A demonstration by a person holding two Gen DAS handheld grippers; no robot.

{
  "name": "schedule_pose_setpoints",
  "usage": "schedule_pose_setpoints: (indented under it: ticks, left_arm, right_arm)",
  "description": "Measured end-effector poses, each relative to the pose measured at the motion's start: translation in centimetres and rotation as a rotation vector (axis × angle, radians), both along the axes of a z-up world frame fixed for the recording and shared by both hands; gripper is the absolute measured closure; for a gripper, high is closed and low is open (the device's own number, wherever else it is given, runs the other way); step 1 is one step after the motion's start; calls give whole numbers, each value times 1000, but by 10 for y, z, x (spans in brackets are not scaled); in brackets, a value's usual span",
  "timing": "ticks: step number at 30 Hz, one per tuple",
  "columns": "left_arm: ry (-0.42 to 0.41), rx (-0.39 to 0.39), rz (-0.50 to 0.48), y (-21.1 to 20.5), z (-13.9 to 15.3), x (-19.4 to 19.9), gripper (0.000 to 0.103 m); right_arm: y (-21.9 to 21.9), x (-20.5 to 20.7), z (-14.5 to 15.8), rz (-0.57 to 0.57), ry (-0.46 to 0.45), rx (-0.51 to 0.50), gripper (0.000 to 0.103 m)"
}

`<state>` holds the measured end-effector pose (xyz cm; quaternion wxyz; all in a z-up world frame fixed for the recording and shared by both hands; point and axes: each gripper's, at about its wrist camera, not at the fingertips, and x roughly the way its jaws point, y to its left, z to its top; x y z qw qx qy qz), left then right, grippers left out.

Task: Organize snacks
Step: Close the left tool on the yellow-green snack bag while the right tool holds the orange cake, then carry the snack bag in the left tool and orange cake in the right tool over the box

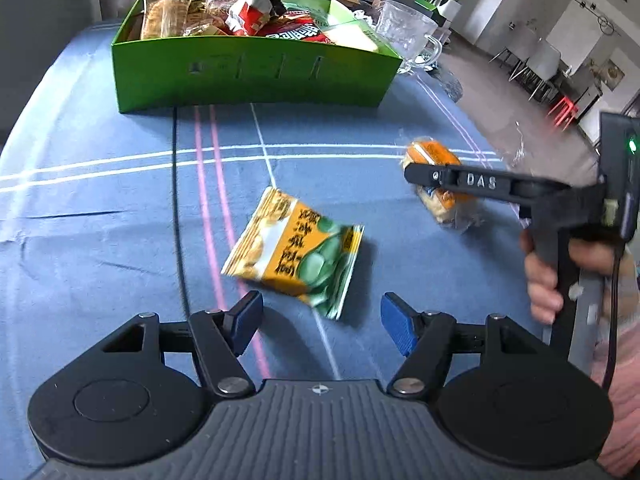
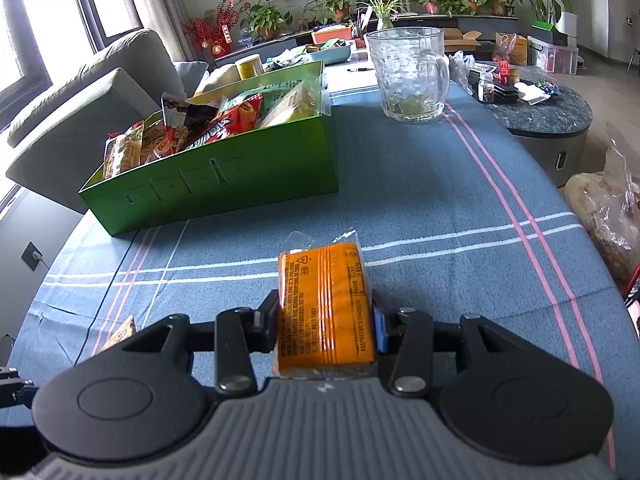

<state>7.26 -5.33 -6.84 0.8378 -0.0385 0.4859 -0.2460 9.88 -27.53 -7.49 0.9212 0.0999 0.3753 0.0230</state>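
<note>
Two snacks remain outside the green box [image 2: 208, 184]: the right claw [image 2: 326, 320], clamping the orange packet [image 2: 326, 304], should carry it over the rim before letting go, while the left claw [image 1: 322, 320] hangs unclenched over the yellow-green pouch [image 1: 296, 252] on the surface [image 1: 100, 200].

Bench [image 1: 100, 208] covered with blue cloth, white and pink stripes. Green box [image 1: 252, 72] full of snacks at far left, glass mug [image 2: 412, 76] far right of it, apart. Yellow-green snack packet [image 1: 296, 256] flat on cloth, near side. Clear plastic bag [image 2: 608, 200] at right edge.
</note>
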Motion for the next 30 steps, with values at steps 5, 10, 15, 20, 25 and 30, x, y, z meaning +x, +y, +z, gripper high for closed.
schedule_pose_setpoints:
  ticks: [5,10,15,20,25,30]
  left_arm:
    - [-10,26,30,-11,1,22,41]
    - [-21,78,17,-25,2,33,39]
    - [-81,153,-36,-44,-3,31,33]
    - [-150,230,-68,-56,-7,23,32]
    - [-175,178,-111,-52,-4,16,52]
    - [-218,116,-73,-39,12,13,53]
  right_arm:
    - [0,0,0,0,0,0,32]
    - [0,0,0,0,-2,2,31]
    - [0,0,0,1,-5,8,31]
    - [0,0,0,1,-7,6,31]
    - [0,-2,3,-14,-14,5,32]
    - [0,-9,17,-21,-83,9,32]
